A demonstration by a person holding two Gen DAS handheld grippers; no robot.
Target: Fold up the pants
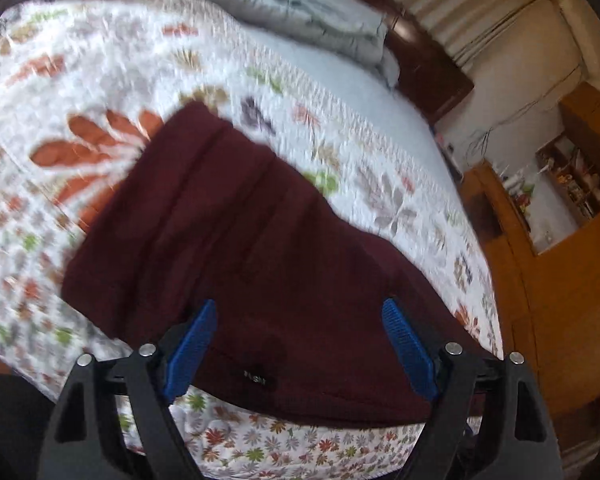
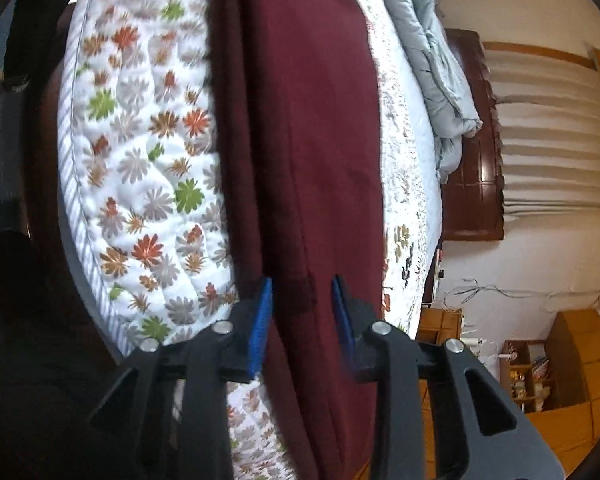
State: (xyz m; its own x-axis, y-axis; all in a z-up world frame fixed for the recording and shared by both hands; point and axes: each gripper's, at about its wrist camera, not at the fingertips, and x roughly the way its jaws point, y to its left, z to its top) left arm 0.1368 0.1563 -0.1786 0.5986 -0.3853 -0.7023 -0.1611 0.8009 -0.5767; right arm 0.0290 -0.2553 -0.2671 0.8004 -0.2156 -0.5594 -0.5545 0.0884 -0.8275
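Observation:
Dark maroon pants (image 1: pixel 236 232) lie flat on a floral quilted bedspread (image 1: pixel 80 60). A small dark label shows near their near edge. My left gripper (image 1: pixel 300 312) is open, its blue pads wide apart above the near end of the pants, holding nothing. In the right wrist view the pants (image 2: pixel 320 140) run as a long strip away from me along the bed. My right gripper (image 2: pixel 302 292) is open, its pads astride a seam of the pants, not closed on the cloth.
A folded pale blue-grey duvet (image 1: pixel 300 4) lies at the far end of the bed by a dark wooden headboard (image 2: pixel 472 140). Wooden furniture and shelves (image 1: pixel 560 200) stand beside the bed. The bed edge (image 2: pixel 80 200) drops off at left.

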